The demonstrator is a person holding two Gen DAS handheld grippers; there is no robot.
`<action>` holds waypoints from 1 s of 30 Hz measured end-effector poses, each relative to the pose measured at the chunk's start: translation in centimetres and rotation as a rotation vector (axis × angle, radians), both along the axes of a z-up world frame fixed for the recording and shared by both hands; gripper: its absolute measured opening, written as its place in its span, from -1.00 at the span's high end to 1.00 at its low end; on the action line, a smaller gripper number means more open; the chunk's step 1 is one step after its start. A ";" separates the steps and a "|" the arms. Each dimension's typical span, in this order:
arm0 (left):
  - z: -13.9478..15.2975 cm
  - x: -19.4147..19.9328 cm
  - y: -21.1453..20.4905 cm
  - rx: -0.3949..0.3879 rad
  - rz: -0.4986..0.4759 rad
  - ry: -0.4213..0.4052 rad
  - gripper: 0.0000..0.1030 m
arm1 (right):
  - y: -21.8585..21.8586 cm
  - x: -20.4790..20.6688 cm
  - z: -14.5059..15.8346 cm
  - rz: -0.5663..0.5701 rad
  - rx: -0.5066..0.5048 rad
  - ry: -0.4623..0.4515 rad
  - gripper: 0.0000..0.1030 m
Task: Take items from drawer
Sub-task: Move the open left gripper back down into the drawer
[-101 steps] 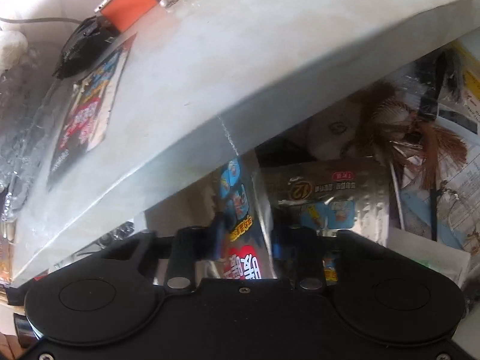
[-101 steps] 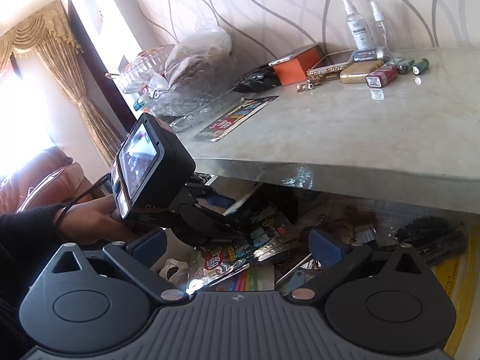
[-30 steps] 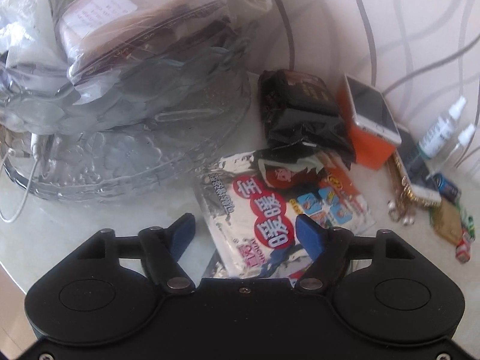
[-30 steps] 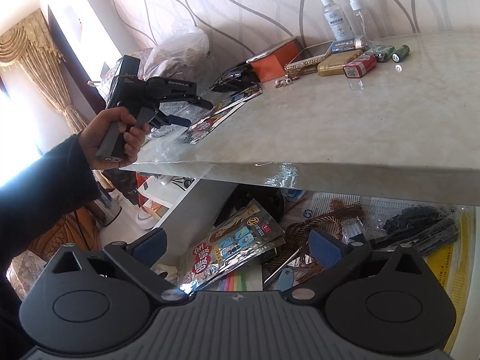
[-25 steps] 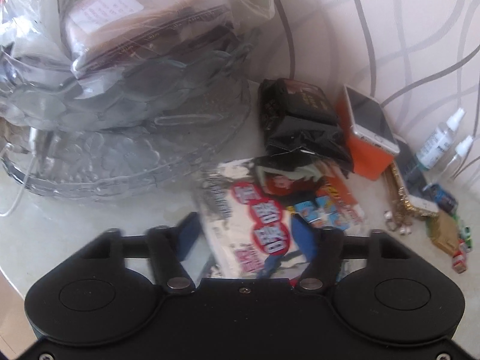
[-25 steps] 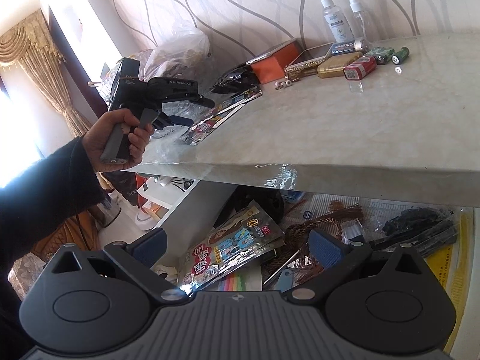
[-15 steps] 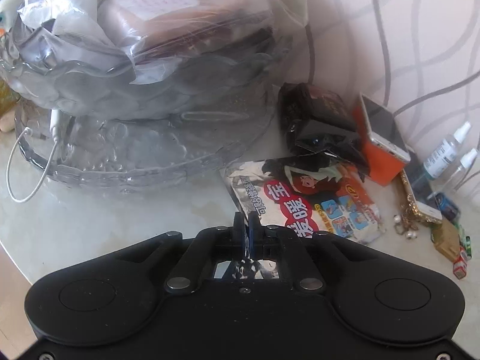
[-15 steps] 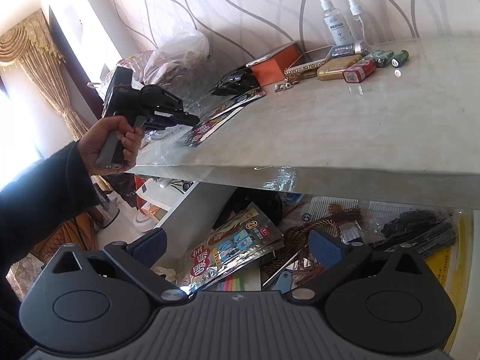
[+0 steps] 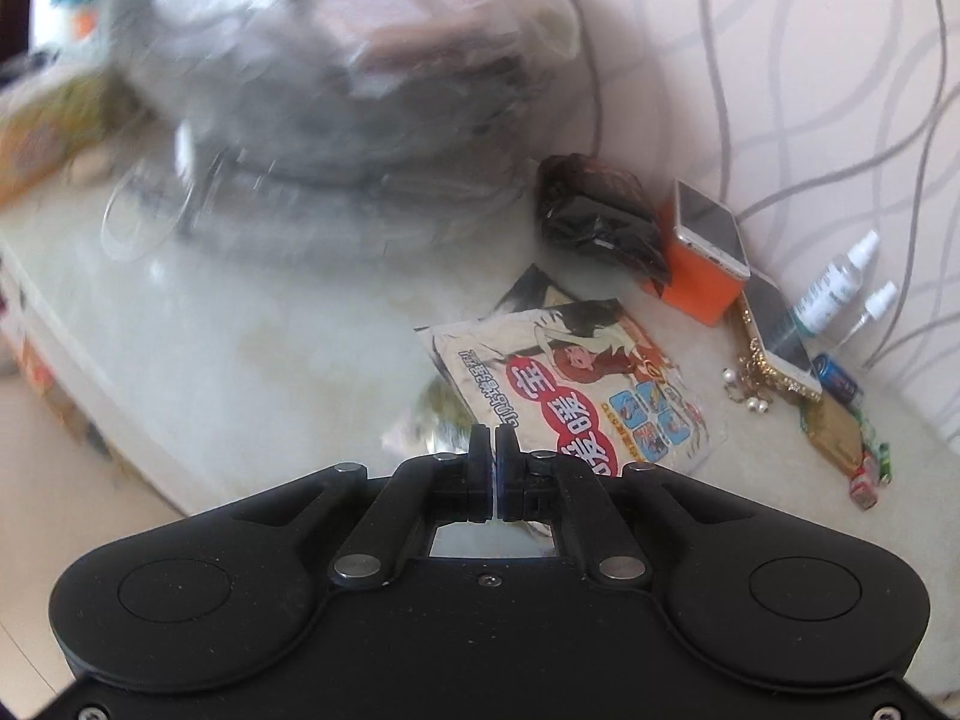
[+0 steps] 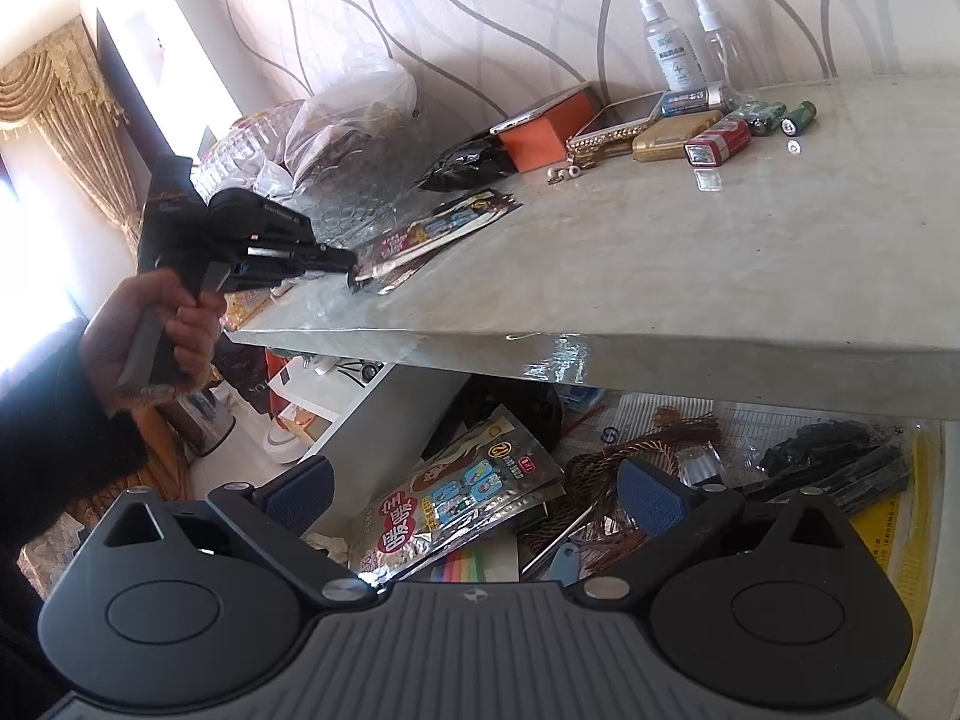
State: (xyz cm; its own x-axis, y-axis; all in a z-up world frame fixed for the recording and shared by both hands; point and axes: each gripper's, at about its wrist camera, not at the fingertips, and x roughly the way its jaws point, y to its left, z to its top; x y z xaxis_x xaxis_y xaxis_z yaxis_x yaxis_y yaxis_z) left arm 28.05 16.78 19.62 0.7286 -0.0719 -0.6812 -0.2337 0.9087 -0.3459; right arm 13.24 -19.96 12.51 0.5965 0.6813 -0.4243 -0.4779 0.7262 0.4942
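The right gripper (image 10: 474, 489) hangs with jaws spread, empty, over the open drawer (image 10: 918, 516). A foil packet (image 10: 462, 504) lies just ahead between them, long axis running away up-right, clear room above under the tabletop (image 10: 690, 276) edge. The left gripper (image 9: 493, 450), jaws pressed together and empty, sits farther off at the tabletop, by another packet (image 9: 576, 384).

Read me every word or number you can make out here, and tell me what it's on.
"12": in a yellow circle on the drawer foil packet.
"暖": large character in a red circle on the tabletop foil packet; its other characters are not surely readable.
Spray bottle label and blue battery print: too small to read.
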 end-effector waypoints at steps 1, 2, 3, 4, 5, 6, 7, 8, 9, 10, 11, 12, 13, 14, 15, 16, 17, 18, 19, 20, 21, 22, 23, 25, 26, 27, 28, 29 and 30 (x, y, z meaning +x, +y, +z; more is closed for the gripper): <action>-0.2 -0.6 0.0 -0.031 0.033 -0.012 0.98 | 0.0 0.0 0.0 0.000 -0.001 -0.001 -1.00; -0.5 -1.2 -0.1 -0.055 0.067 -0.030 0.98 | 0.0 -0.1 0.0 0.000 -0.002 -0.004 -1.00; -0.6 -1.9 -0.2 -0.065 0.103 -0.056 1.00 | 0.0 -0.2 0.0 -0.001 -0.003 -0.006 -1.00; -0.8 -2.5 -0.3 -0.071 0.133 -0.078 1.00 | 0.0 -0.2 0.1 -0.002 -0.004 -0.008 -1.00; -0.9 -3.0 -0.5 -0.068 0.154 -0.089 1.00 | 0.0 -0.2 0.1 -0.003 -0.005 -0.010 -1.00; -1.0 -3.4 -0.8 -0.065 0.175 -0.100 0.99 | 0.0 -0.3 0.1 -0.003 -0.005 -0.012 -1.00; -1.2 -3.7 -1.1 -0.057 0.181 -0.100 0.99 | 0.0 -0.3 0.1 -0.002 -0.006 -0.013 -1.00; -1.2 -3.9 -1.5 -0.045 0.161 -0.085 0.99 | 0.0 -0.3 0.1 -0.001 -0.006 -0.014 -1.00; -0.9 -3.9 -2.2 -0.020 0.130 -0.090 0.99 | 0.0 -0.3 0.1 0.000 -0.006 -0.016 -1.00; -0.3 -3.8 -3.1 0.036 0.078 -0.108 0.98 | 0.0 -0.3 0.2 0.003 -0.005 -0.017 -1.00; 0.3 -3.7 -4.2 0.099 0.027 -0.135 0.97 | 0.1 -0.4 0.2 0.006 -0.005 -0.019 -1.00; 1.1 -3.5 -5.6 0.177 -0.031 -0.172 0.89 | 0.1 -0.4 0.2 0.008 -0.006 -0.020 -1.00; 1.7 -3.0 -7.3 0.259 -0.109 -0.197 0.80 | 0.1 -0.4 0.2 0.010 -0.007 -0.022 -1.00; 2.1 -2.3 -9.0 0.330 -0.201 -0.208 0.66 | 0.2 -0.4 0.2 0.011 -0.008 -0.023 -1.00; 2.2 -1.5 -10.7 0.374 -0.290 -0.203 0.50 | 0.2 -0.5 0.2 0.011 -0.010 -0.026 -1.00; 2.0 -0.7 -12.2 0.408 -0.376 -0.183 0.48 | 0.2 -0.5 0.2 0.011 -0.011 -0.029 -1.00; 1.6 -0.1 -13.7 0.450 -0.443 -0.168 0.48 | 0.2 -0.6 0.3 0.011 -0.012 -0.032 -1.00; 1.1 0.4 -14.9 0.506 -0.495 -0.159 0.48 | 0.2 -0.6 0.3 0.009 -0.012 -0.034 -1.00; 0.6 0.7 -16.1 0.569 -0.542 -0.155 0.48 | 0.2 -0.7 0.3 0.007 -0.011 -0.036 -1.00; 0.0 0.8 -16.9 0.634 -0.569 -0.159 0.48 | 0.1 -0.7 0.3 0.006 -0.009 -0.038 -1.00; -0.5 1.0 -17.4 0.687 -0.572 -0.163 0.46 | 0.0 -0.8 0.3 0.004 -0.008 -0.040 -1.00; -0.8 1.3 -17.6 0.718 -0.574 -0.162 0.45 | -0.1 -0.8 0.4 0.006 -0.001 -0.038 -1.00; -1.0 1.8 -17.4 0.713 -0.573 -0.153 0.44 | -0.2 -0.8 0.4 0.014 0.007 -0.036 -1.00; -1.3 2.6 -17.0 0.710 -0.569 -0.141 0.38 | -0.3 -0.8 0.4 0.019 0.016 -0.037 -1.00; -1.3 2.7 -16.9 0.722 -0.560 -0.146 0.35 | -0.3 -0.7 0.4 0.019 0.020 -0.037 -1.00; -1.3 3.0 -16.7 0.736 -0.547 -0.148 0.35 | -0.3 -0.7 0.4 0.022 0.023 -0.033 -1.00; -1.4 3.2 -16.5 0.749 -0.533 -0.149 0.34 | -0.3 -0.6 0.4 0.025 0.025 -0.029 -1.00; -1.4 3.5 -16.3 0.757 -0.519 -0.150 0.32 | -0.3 -0.6 0.4 0.029 0.025 -0.029 -1.00; -1.4 3.8 -16.1 0.755 -0.503 -0.150 0.29 | -0.3 -0.6 0.5 0.033 0.025 -0.031 -1.00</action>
